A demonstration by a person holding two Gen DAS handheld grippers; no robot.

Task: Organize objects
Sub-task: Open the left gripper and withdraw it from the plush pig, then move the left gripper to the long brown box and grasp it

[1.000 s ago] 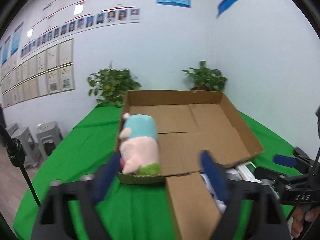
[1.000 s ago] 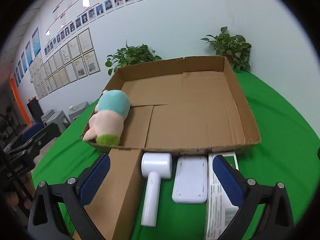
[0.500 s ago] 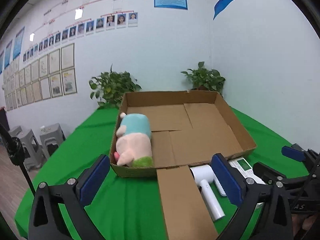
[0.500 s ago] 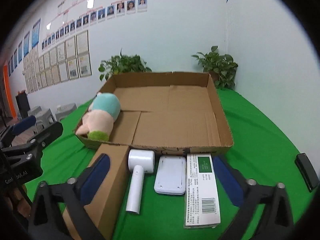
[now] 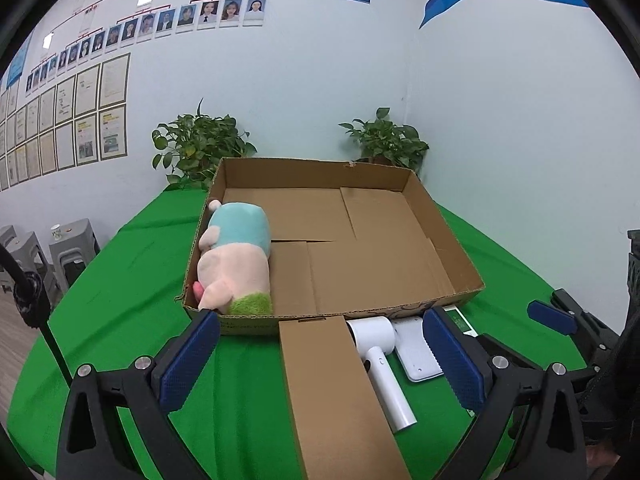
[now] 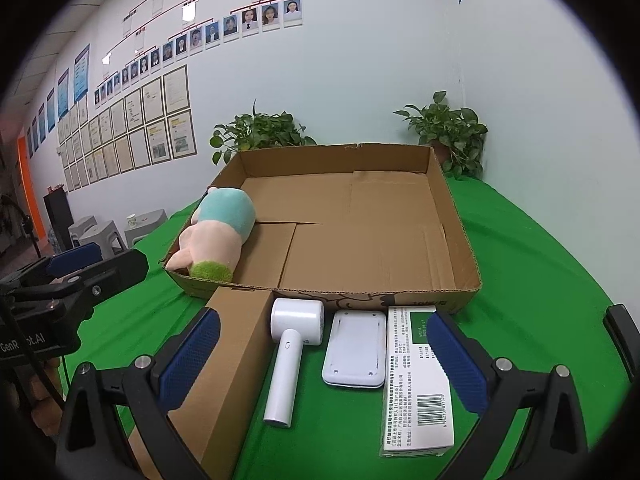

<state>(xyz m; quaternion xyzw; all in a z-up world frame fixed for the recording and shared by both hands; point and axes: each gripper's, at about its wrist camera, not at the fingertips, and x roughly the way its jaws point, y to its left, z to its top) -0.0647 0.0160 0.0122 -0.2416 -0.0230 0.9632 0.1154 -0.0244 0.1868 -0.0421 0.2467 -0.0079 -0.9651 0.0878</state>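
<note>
A shallow open cardboard box [image 5: 444, 220] [image 6: 448, 204] stands on the green table. A pink and teal plush toy [image 5: 236, 260] [image 6: 218, 232] lies inside along its left wall. In front of the box lie a long brown carton [image 5: 336, 396] [image 6: 224, 360], a white handheld device [image 5: 380, 356] [image 6: 292, 344], a flat white device [image 5: 416, 348] [image 6: 354, 348] and a white and green packet [image 6: 416, 376]. My left gripper [image 5: 320, 360] is open and empty, above the carton. My right gripper [image 6: 320, 360] is open and empty, above the white items.
Two potted plants [image 5: 200, 148] [image 5: 388, 144] stand at the table's far edge against the wall. Grey stools [image 5: 68, 248] stand on the floor to the left. A dark object [image 6: 624, 332] lies at the table's right edge. The left gripper shows in the right wrist view [image 6: 68, 276].
Both grippers have pulled back and up from the box. The left gripper's fingers have opened wider. The plush stays in the box.
</note>
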